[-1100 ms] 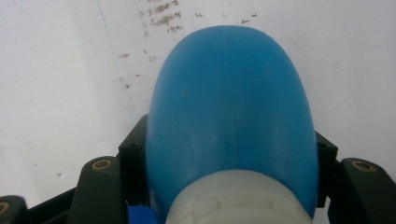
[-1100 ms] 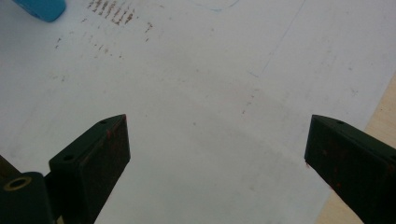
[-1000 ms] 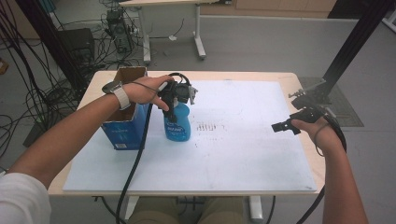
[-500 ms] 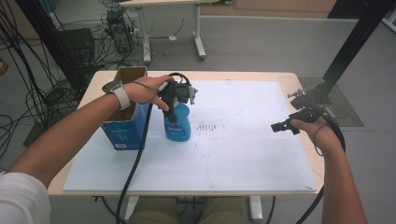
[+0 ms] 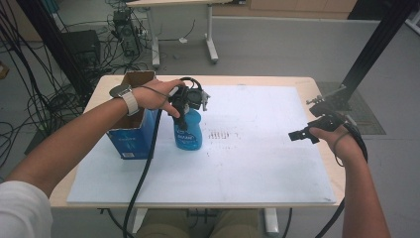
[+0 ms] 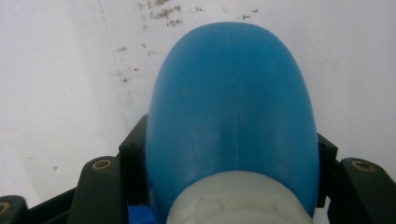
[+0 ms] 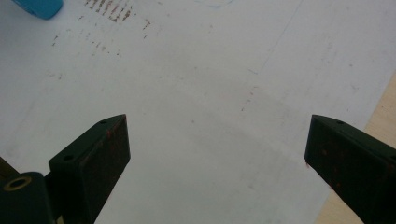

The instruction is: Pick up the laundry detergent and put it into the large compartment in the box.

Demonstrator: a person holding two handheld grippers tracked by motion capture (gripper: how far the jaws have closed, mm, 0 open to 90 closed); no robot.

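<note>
My left tongs (image 5: 184, 110) come down from above onto the blue bottle (image 5: 187, 131), and in the left gripper view I see the two black jaws pressed against either side of its rounded blue shoulder (image 6: 231, 107), just above the white collar, so the bottle is pinched firmly between them. The bottle stands upright on the white sheet (image 5: 257, 163) that covers most of the bench (image 5: 257, 81), toward its left half, with its label facing me. Just beside it on the left stands an open blue cardboard box (image 5: 132, 134), close to the bottle, though I cannot tell whether they touch. A patch of small dark marks (image 5: 223, 134) lies on the sheet just to the right of the bottle. My right tongs (image 5: 300, 134) hang near the right edge of the bench, well apart from the bottle; in the right gripper view the jaws stand spread wide with only the white sheet between them, gripping nothing.
</note>
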